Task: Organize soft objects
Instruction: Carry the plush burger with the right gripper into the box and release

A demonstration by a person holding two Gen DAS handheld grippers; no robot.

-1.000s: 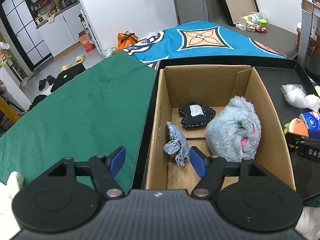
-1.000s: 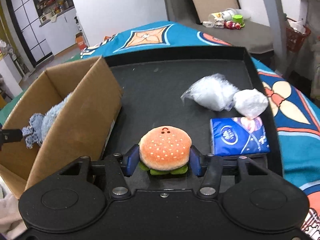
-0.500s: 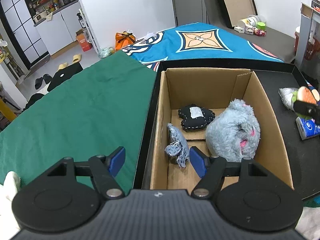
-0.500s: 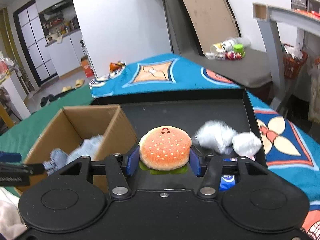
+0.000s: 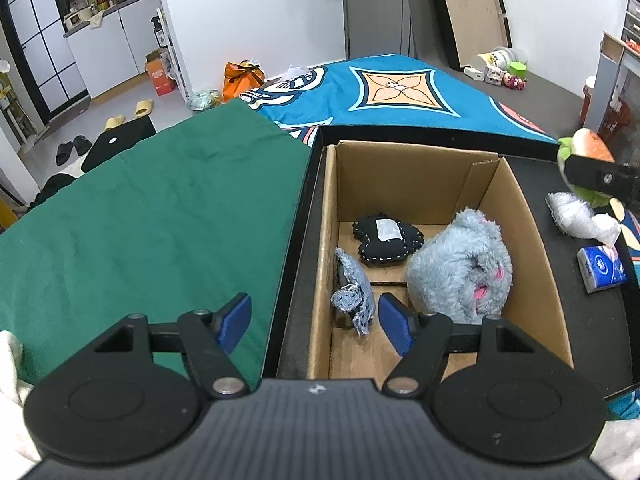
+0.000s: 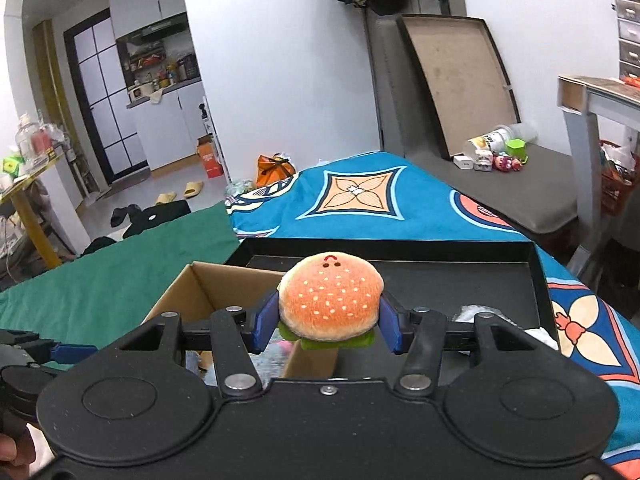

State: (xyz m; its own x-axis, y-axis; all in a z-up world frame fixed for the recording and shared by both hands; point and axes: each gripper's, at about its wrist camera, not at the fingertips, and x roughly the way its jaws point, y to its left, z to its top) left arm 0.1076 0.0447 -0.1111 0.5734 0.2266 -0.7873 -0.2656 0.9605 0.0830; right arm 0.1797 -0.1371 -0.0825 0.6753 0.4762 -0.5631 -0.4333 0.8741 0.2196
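My right gripper (image 6: 327,325) is shut on an orange plush burger (image 6: 330,300) and holds it high, above the right side of the cardboard box (image 6: 224,285). The burger also shows in the left wrist view (image 5: 585,148). The cardboard box (image 5: 532,280) holds a grey-blue furry plush (image 5: 464,270), a black stitched cushion (image 5: 386,240) and a denim plush (image 5: 354,296). My left gripper (image 5: 314,322) is open and empty, hovering over the box's near left wall.
The box stands in a black tray (image 5: 298,240). On the tray right of the box lie two white plastic-wrapped bundles (image 5: 576,216) and a blue tissue pack (image 5: 602,269). A green cloth (image 5: 140,220) covers the surface to the left, a blue patterned cloth (image 5: 396,92) behind.
My right gripper has lifted the burger off the tray and carried it up and left toward the box. My left gripper stayed open and rose slightly.
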